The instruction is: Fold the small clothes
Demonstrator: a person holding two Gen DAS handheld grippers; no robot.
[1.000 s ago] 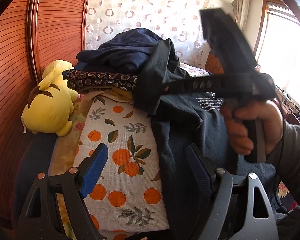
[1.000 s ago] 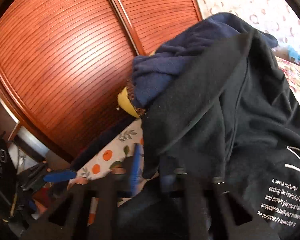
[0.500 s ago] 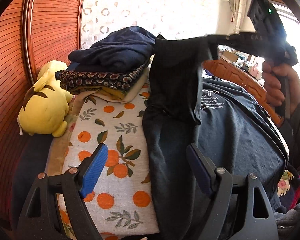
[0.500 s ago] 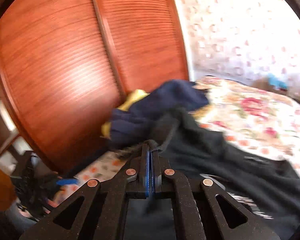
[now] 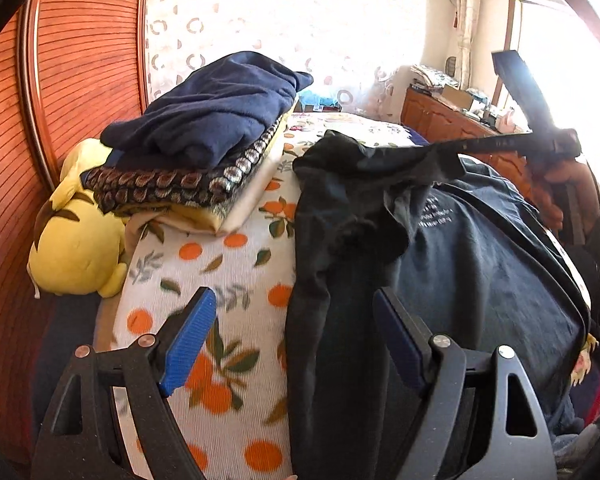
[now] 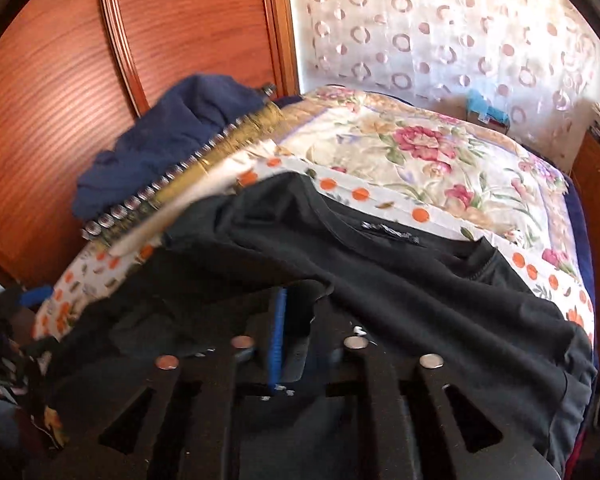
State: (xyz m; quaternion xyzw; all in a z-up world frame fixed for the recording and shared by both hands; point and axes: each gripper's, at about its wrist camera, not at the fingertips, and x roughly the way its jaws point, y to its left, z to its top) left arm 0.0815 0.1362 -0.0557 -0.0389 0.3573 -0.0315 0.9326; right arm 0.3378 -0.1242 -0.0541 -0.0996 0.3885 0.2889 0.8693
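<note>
A black T-shirt point(image 5: 480, 264) with small white print lies spread on the orange-patterned cloth point(image 5: 228, 272) on the bed. My left gripper point(image 5: 296, 332) is open above the shirt's left edge and holds nothing. My right gripper point(image 6: 290, 332) is shut on a fold of the black T-shirt point(image 6: 440, 292) and holds it up; in the left wrist view it point(image 5: 452, 150) pinches the cloth at the shirt's far side, with the hand on its handle at the right.
A stack of folded clothes point(image 5: 204, 140), dark blue on top, sits at the far left of the cloth. A yellow plush toy point(image 5: 76, 240) lies against the wooden wardrobe doors point(image 5: 80, 60). A floral bedspread point(image 6: 440, 152) lies behind. A wooden dresser point(image 5: 452, 120) stands at the right.
My right gripper has carried the pinched fold of the shirt down and to the right, from high above the bed to lower over the shirt. My left gripper has stayed open.
</note>
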